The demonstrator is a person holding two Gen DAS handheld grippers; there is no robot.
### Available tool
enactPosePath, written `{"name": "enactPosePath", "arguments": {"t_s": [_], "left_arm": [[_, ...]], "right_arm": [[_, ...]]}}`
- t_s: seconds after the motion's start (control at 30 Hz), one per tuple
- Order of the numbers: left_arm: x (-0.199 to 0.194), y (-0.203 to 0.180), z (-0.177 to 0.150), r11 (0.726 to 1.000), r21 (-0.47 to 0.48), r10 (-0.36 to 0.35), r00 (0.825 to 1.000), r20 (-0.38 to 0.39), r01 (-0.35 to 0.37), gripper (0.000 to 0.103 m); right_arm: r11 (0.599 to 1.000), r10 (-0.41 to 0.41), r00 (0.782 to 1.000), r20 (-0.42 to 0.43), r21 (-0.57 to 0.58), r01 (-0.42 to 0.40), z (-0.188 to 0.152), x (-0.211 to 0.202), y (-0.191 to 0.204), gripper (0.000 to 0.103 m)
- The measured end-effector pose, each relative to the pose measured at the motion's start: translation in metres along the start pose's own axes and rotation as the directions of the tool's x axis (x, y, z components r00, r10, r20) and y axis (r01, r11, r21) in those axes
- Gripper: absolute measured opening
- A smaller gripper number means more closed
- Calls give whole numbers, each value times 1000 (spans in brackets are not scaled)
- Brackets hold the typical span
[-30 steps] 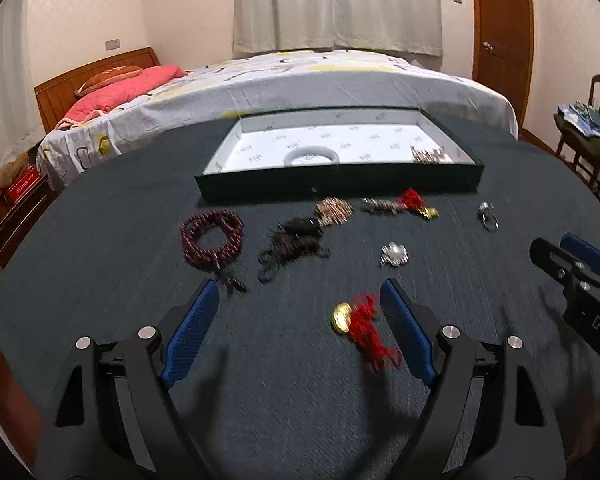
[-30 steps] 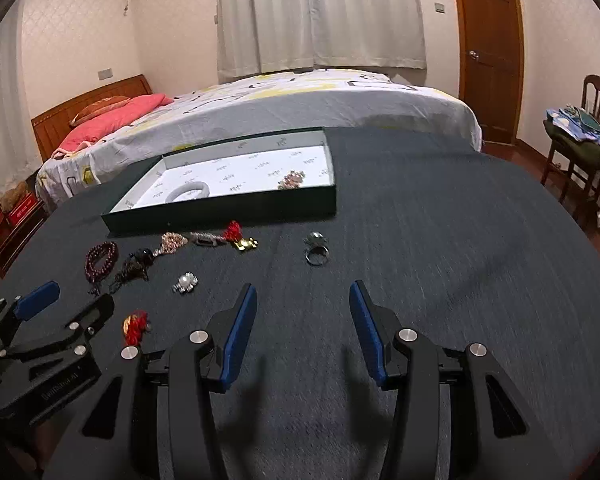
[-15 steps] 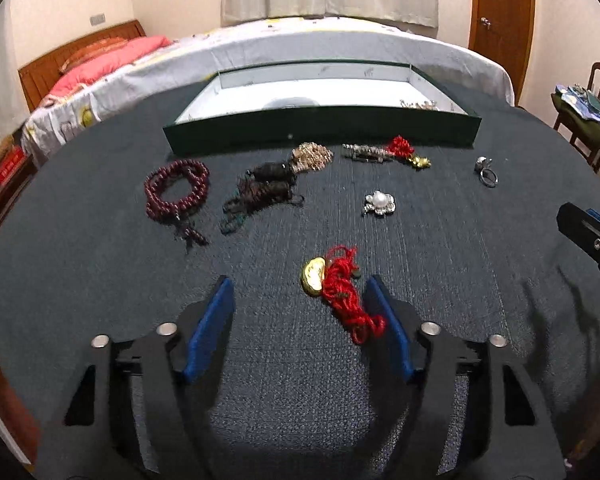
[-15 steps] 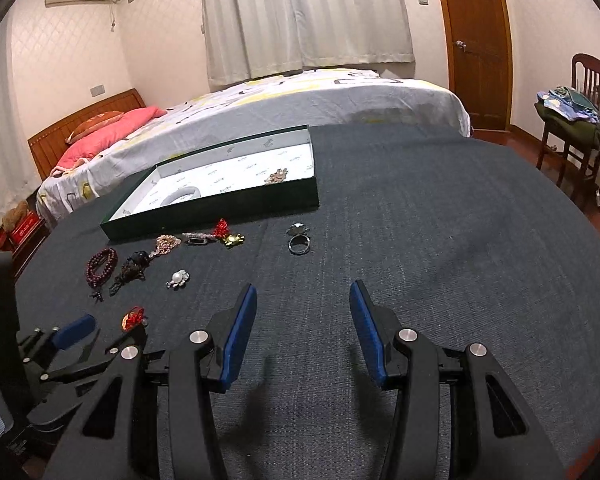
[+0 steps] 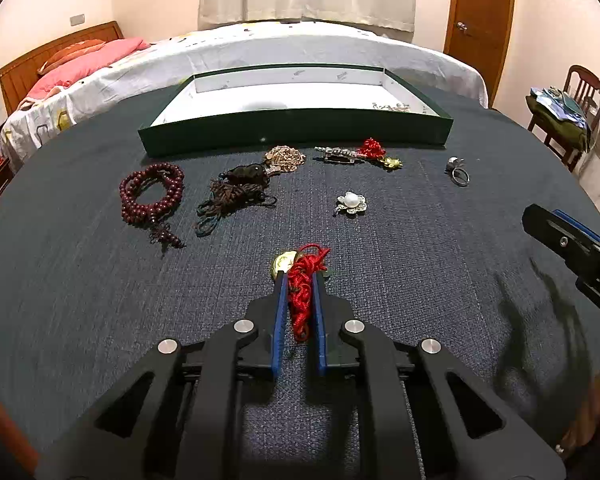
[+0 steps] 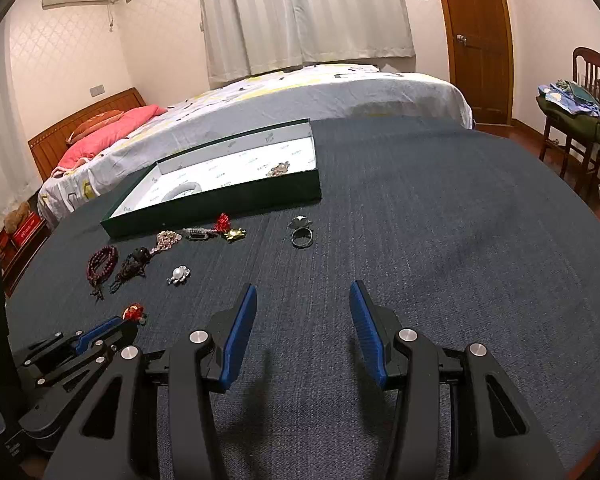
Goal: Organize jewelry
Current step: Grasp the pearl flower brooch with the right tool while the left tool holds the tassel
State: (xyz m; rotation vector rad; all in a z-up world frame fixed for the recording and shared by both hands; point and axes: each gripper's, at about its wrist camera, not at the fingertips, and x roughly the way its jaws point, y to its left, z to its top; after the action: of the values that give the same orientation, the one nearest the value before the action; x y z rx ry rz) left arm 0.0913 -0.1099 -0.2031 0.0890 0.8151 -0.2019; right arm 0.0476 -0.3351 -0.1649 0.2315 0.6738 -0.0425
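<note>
While the remaining pieces lie loose on the dark blue-grey woven cloth worktop (image 5: 420, 240), the left gripper (image 5: 299, 276) has just been closing and now pinches the red knotted cord charm with a gold-coloured medallion (image 5: 304, 276) between its blue-padded fingers (image 5: 281, 300). The cord bunches up between the pads and a loop hangs out behind them; the medallion sits just outside the left fingertip, touching the cloth. The grip is taken on the cord, judged the sensible choice, since the soft bundle gives the pads something to bite, whereas the flat medallion would be hard to get under.

The shallow dark green cardboard tray with a white printed lining (image 5: 300, 128) stands at the far side, open end up, and already holds a pale bangle (image 6: 182, 192) and a small beaded cluster (image 6: 278, 169); it is judged the destination. Just in front of its near wall lie the other pieces, within easy reach of the tray: a dark red beaded bracelet (image 5: 150, 194), a brown corded tassel piece (image 5: 236, 192), a pearl flower brooch (image 5: 351, 203) and a silver ring (image 5: 458, 170).

The right gripper (image 6: 303, 332) hovers above bare cloth well apart from the jewelry, fingers spread and empty, judged to be waiting clear of the left.
</note>
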Motion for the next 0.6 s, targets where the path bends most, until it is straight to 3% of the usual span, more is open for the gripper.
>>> {"name": "enactPosePath", "arguments": {"t_s": [0.1,0.6], "left_arm": [[-1,4,0,1000,-6,-6,1000,9,6,11],[-30,52,13,994,-30,110,990,88,-108,10]], "right_arm": [[1000,2,1000,-2,-3,-2,-1,0,2,48],[996,42,998,-37,-82,-45,1,16,44,48]]}}
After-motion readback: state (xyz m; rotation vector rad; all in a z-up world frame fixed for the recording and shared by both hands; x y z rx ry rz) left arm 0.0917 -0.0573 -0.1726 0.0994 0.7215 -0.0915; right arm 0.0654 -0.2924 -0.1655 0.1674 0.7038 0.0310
